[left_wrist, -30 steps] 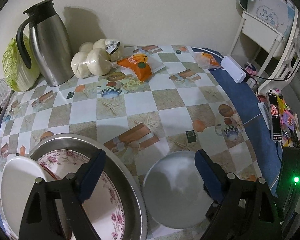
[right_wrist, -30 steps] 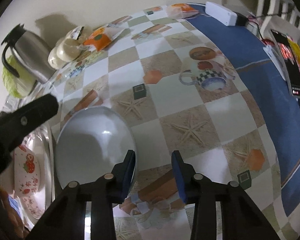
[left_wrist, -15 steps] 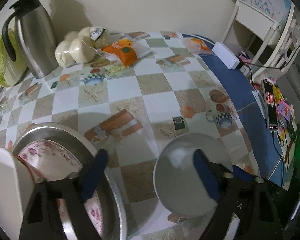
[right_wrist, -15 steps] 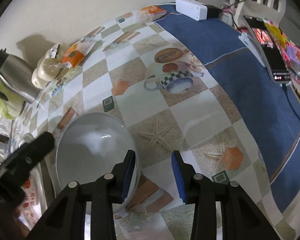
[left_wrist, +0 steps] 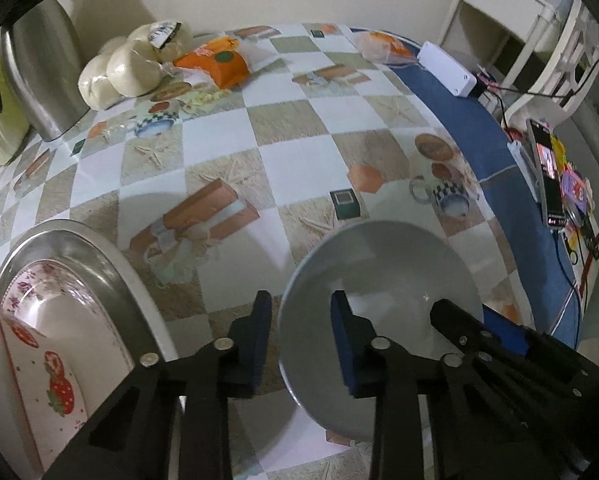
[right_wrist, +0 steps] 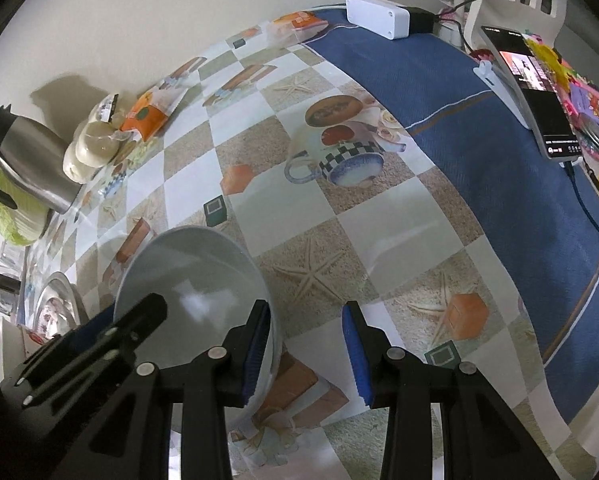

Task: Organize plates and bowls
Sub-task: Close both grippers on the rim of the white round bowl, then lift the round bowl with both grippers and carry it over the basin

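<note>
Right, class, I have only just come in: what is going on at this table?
A person works two handheld grippers. The left gripper has just been closing astride the near rim of the grey bowl. The right gripper stands beside the bowl with nothing between its pads. A steel basin nearby holds patterned dishes.
</note>
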{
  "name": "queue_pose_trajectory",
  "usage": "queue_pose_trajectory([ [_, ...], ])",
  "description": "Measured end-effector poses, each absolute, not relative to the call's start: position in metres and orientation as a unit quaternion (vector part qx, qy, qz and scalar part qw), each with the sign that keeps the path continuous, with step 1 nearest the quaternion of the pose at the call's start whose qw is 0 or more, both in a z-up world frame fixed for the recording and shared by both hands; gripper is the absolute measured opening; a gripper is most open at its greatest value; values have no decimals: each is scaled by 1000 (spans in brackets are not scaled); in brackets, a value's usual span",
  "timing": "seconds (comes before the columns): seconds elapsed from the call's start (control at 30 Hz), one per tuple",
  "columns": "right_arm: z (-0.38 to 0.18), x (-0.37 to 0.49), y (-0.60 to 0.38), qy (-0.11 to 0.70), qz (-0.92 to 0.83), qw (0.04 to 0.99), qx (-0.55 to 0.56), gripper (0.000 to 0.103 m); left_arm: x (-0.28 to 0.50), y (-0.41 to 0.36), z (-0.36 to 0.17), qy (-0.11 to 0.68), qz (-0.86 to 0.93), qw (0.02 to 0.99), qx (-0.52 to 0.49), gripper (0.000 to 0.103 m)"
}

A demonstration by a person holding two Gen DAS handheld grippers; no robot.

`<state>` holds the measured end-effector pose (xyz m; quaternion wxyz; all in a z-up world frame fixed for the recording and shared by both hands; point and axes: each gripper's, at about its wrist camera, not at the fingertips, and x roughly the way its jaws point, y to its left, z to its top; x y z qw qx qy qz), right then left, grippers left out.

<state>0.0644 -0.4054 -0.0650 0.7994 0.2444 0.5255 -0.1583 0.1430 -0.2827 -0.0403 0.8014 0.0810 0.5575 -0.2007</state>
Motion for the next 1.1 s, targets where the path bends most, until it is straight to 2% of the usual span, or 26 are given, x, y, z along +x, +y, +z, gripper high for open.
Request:
queue_pose_trajectory([
  [0.17, -68, 65, -405, 524, -153, 798, 257, 35, 141, -286, -46, 553, -193, 804, 104, 26],
  [0.27, -68, 66, -402, 521, -149, 799, 261, 28, 141, -285, -45, 551, -194, 805, 103, 21],
  [0.43, -70, 67, -400, 520, -126, 798, 278, 17, 143, -282, -43, 552, -203, 804, 88, 19],
  [0.8, -56, 65, -398, 510, -118, 804, 283, 17, 142, -280, -22, 536, -218, 812, 74, 19],
  [1.1, 12, 64, -371, 449, -87, 845, 276, 18, 138, -239, 38, 490, -203, 847, 45, 19],
])
